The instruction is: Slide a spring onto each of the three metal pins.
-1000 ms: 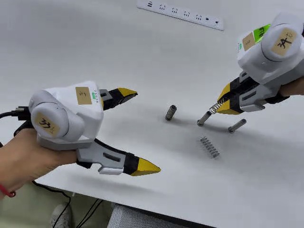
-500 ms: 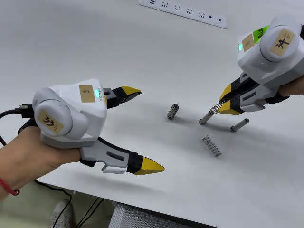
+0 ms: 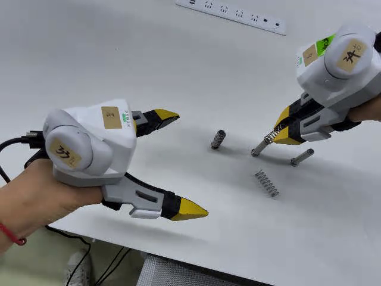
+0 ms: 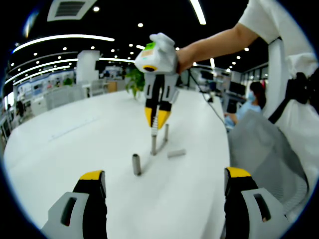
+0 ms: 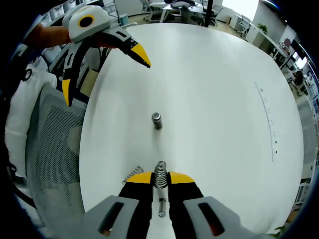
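Observation:
My right gripper (image 3: 282, 134) is shut on a small spring (image 3: 271, 135), whose lower end meets the top of an upright metal pin (image 3: 258, 147). In the right gripper view the spring (image 5: 160, 174) sits between the yellow tips, with the pin (image 5: 161, 206) under it. A second pin (image 3: 218, 139) to the left wears a spring. A bare third pin (image 3: 302, 157) stands to the right. One loose spring (image 3: 266, 183) lies on the table nearer me. My left gripper (image 3: 178, 161) hovers open at the left, holding nothing.
The white table (image 3: 149, 53) runs to a front edge just below my left gripper. A white power strip (image 3: 238, 13) lies at the far edge. In the left gripper view a seated person (image 4: 259, 99) is beyond the table.

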Action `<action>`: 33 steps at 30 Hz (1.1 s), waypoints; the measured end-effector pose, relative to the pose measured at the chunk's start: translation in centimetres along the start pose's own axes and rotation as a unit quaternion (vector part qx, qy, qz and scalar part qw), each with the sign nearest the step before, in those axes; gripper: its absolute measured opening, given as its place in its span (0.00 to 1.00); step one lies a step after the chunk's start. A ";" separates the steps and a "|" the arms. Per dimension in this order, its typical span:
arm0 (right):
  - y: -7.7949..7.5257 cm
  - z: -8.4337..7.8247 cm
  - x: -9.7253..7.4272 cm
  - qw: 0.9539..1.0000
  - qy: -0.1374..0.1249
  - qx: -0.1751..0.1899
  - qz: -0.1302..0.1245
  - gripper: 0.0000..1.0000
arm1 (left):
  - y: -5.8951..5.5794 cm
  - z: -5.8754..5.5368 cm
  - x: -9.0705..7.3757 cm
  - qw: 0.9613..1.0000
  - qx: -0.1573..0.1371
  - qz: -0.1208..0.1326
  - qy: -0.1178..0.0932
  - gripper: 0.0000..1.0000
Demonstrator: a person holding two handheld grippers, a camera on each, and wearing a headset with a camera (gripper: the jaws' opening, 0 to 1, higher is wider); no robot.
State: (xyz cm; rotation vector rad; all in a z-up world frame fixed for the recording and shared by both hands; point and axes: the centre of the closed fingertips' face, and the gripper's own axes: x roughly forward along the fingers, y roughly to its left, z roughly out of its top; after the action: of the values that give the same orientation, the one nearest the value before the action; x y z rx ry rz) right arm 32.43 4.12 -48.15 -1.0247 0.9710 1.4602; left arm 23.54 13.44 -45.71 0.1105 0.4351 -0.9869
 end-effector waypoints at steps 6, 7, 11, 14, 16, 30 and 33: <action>0.1 0.0 0.3 1.000 0.002 0.000 0.001 0.12 | 0.0 -0.1 0.1 1.000 -0.001 -0.001 -0.001 1.00; 0.2 0.0 0.4 1.000 0.002 0.000 0.001 0.12 | 0.0 -0.1 0.1 1.000 -0.001 -0.002 -0.001 1.00; 0.1 0.0 0.6 1.000 0.004 0.000 0.002 0.12 | -0.1 -0.2 0.1 1.000 -0.002 -0.003 -0.001 0.99; 0.1 0.0 0.8 1.000 0.005 0.000 0.003 0.12 | -0.1 -0.2 0.1 1.000 -0.004 -0.004 -0.002 0.99; 0.1 0.0 1.0 1.000 0.006 0.000 0.003 0.12 | -0.1 -0.2 0.1 1.000 -0.004 -0.004 -0.002 0.99; 0.1 -0.2 2.1 1.000 0.018 -0.010 0.002 0.12 | 0.1 -0.5 0.0 1.000 -0.006 -0.004 -0.002 0.99; 0.2 -0.1 2.3 1.000 0.018 -0.011 0.002 0.12 | 0.2 -0.5 0.0 1.000 -0.006 -0.004 -0.004 0.99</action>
State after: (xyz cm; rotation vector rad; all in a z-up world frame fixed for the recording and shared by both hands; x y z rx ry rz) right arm 32.11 4.68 -50.36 -1.0685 0.9852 1.4620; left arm 23.56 13.70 -46.13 0.0938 0.4350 -0.9916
